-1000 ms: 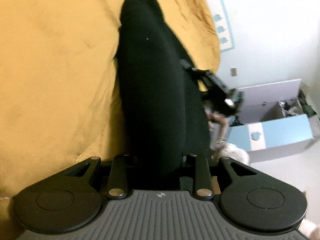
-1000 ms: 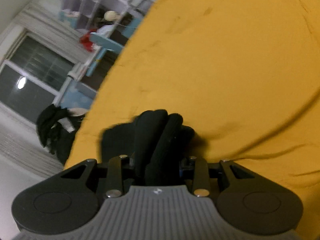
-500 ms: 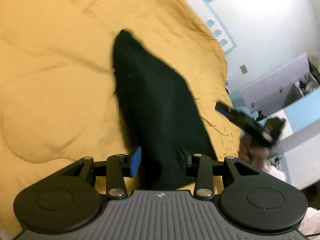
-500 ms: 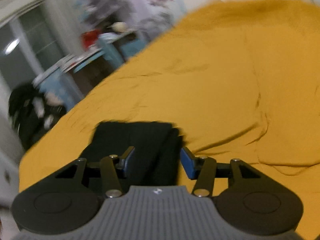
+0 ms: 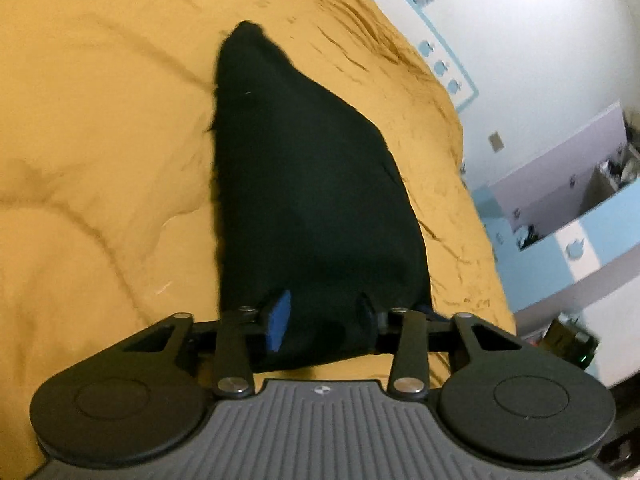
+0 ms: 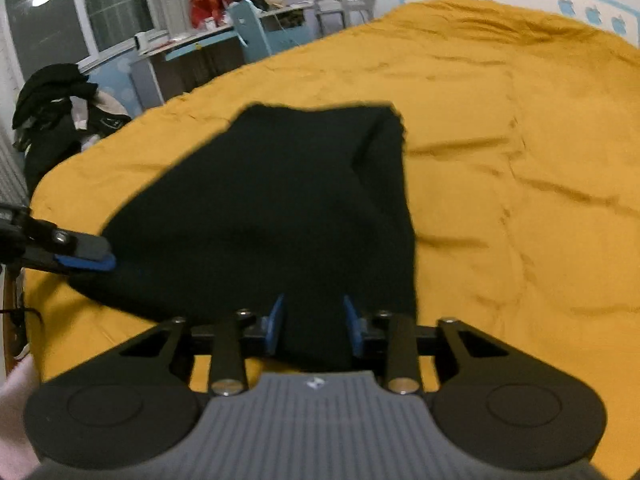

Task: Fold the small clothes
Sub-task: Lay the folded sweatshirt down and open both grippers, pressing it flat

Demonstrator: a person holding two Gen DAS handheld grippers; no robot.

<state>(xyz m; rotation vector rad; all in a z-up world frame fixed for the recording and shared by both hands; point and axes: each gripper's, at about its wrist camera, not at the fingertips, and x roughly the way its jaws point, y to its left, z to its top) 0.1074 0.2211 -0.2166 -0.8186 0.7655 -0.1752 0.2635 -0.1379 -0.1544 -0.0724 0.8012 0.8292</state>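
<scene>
Since a second ago the right gripper [image 6: 313,322] has swung wide across the bed [image 6: 520,168], and the bunched cloth [image 6: 272,200] now hangs spread out as a broad black sheet; the left gripper [image 5: 324,314] has shifted less, with the cloth fanned wider before it.

In the right wrist view the bed's yellow cover runs open from 12 to 4 o'clock, creased but bare, with its far edge at 12 o'clock against a white wall with a blue stripe. The bed's left edge slants from 9 to 11 o'clock; beyond it stand a blue chair [image 6: 256,32], a cluttered desk [image 6: 192,40] and a heap of dark clothes [image 6: 52,96]. In the left wrist view the cover fills 8 to 12 o'clock, and its edge drops off at 2 to 4 o'clock toward a shelf [image 5: 568,216] by the wall.

The cloth is plain black and soft. It is stretched between the two grippers just above the cover, its far end at 12 o'clock lying on or near the bed. The right gripper's jaws are closing, with a fold of cloth between the blue pads. The left gripper's jaws are closing too, pinching the other corner; in the right wrist view it shows at 9 o'clock gripping the cloth's edge.
</scene>
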